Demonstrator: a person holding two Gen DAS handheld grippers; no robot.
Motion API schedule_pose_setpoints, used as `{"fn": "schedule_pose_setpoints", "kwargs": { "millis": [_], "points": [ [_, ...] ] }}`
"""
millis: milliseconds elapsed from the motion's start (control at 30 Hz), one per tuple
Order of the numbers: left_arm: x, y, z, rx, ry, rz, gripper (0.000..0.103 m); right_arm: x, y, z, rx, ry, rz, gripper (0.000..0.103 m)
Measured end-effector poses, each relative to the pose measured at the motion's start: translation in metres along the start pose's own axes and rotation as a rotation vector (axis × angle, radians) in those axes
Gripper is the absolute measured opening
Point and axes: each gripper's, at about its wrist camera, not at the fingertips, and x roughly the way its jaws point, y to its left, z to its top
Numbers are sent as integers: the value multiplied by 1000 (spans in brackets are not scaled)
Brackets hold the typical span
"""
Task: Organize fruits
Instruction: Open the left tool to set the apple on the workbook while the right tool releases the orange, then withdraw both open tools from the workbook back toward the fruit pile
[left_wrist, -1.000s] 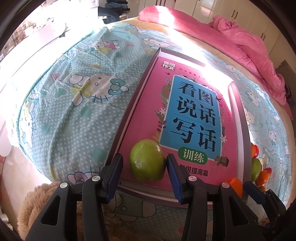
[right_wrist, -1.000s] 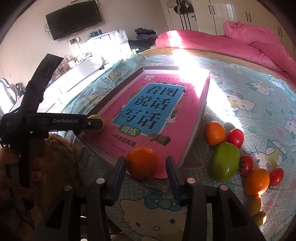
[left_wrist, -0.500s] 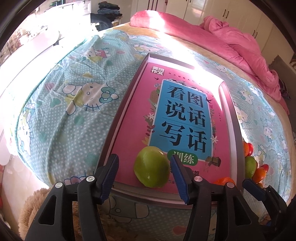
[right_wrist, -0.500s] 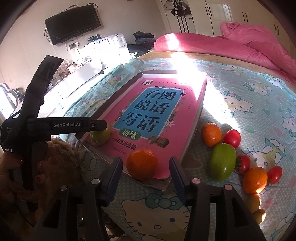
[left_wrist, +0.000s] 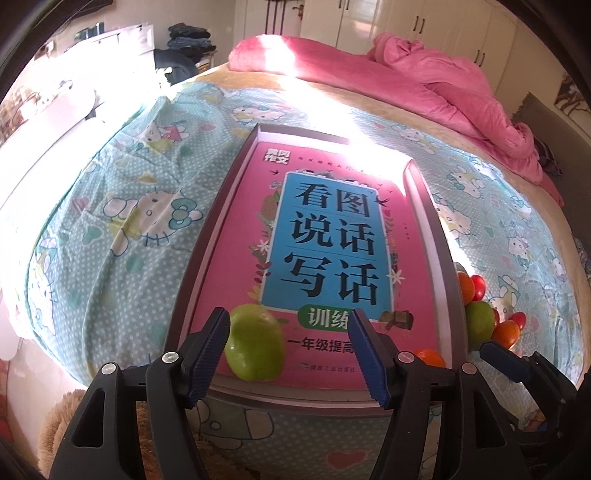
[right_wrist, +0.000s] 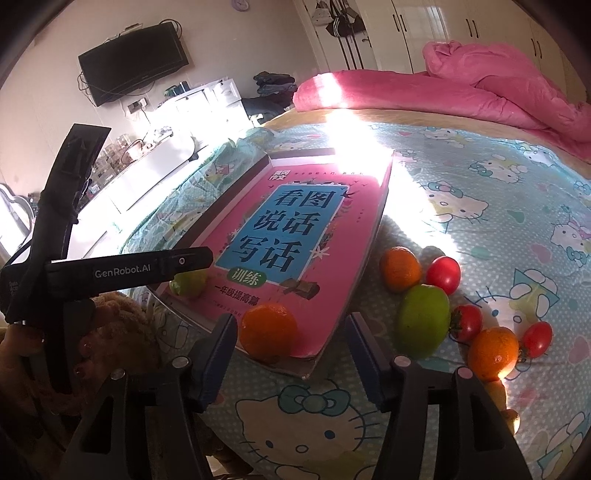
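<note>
A grey tray lined with a pink book lies on the bed. A green fruit rests at the tray's near left corner. My left gripper has its jaws opening; the fruit sits between them, close to the left pad, free of the right one. An orange sits at the near right corner between the opening jaws of my right gripper, touching neither pad. The left gripper's body shows in the right wrist view.
Loose fruit lies on the sheet right of the tray: an orange, a green fruit, a second orange and several small tomatoes. A pink quilt is heaped at the far side. A brown plush thing sits near left.
Both grippers' jaws have spread wider and let go of their fruit. The left gripper drew back and rose a little; the green fruit and the orange stay on the tray.
</note>
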Motion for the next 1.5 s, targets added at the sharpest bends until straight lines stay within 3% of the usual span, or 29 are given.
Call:
{"fn": "schedule_pose_setpoints", "kwargs": {
  "millis": [133,233,600,1133,1500],
  "points": [
    [-6,-8,0,26,-25,-17,70,-2,1,-1,-8,-3,-11,63],
    [-8,-12,-1,47,-36,-24,78,-4,1,-1,-9,-14,-14,66],
    [-9,-23,-4,89,-38,-43,78,-15,-2,2,-2,-63,-43,75],
    [-17,-40,-9,167,-65,-54,78,-36,-14,1,30,-102,-92,76],
    [-28,-55,-13,226,-91,-91,78,-61,-42,2,84,-143,-194,76]
  ]
}}
